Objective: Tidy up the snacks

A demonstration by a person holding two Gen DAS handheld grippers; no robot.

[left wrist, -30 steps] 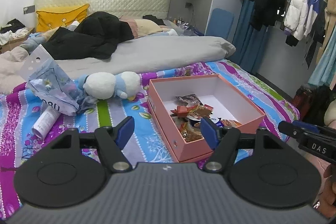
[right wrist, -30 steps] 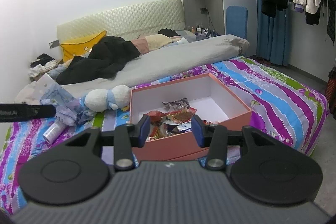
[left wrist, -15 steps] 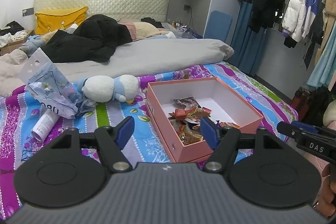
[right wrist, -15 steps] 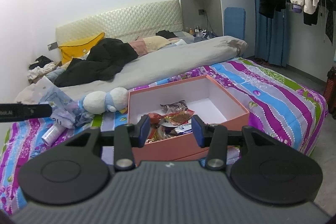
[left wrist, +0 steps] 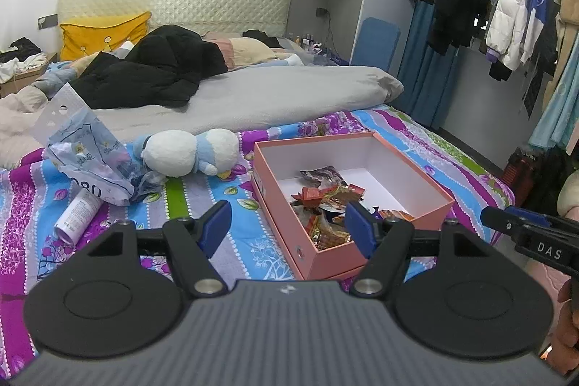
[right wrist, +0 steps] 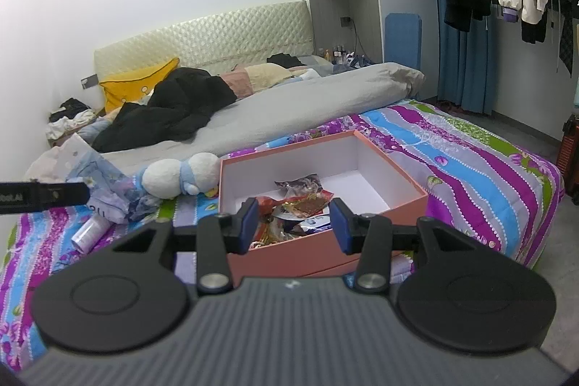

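A pink open box (left wrist: 430, 190) (right wrist: 405, 201) sits on the striped bedspread with several snack packets (left wrist: 322, 196) (right wrist: 300, 201) piled at its near left. My left gripper (left wrist: 287, 223) is open and empty, held back from the box's near left corner. My right gripper (right wrist: 294, 223) is open and empty, held in front of the box's near wall. Each gripper's side shows in the other view: the right one at the right edge (left wrist: 532, 234), the left one at the left edge (right wrist: 39, 196).
A white and blue plush toy (left wrist: 188, 152) (right wrist: 177, 176) lies left of the box. A crumpled plastic bag (left wrist: 87, 154) and a white tube (left wrist: 77, 214) lie further left. A grey duvet (left wrist: 253, 100) and black clothes (left wrist: 155, 67) lie behind. Coats (left wrist: 514, 17) hang at right.
Both grippers have drawn back and risen slightly, so the box looks a little farther and lower. Both stay open and empty. Nothing on the bed has moved.
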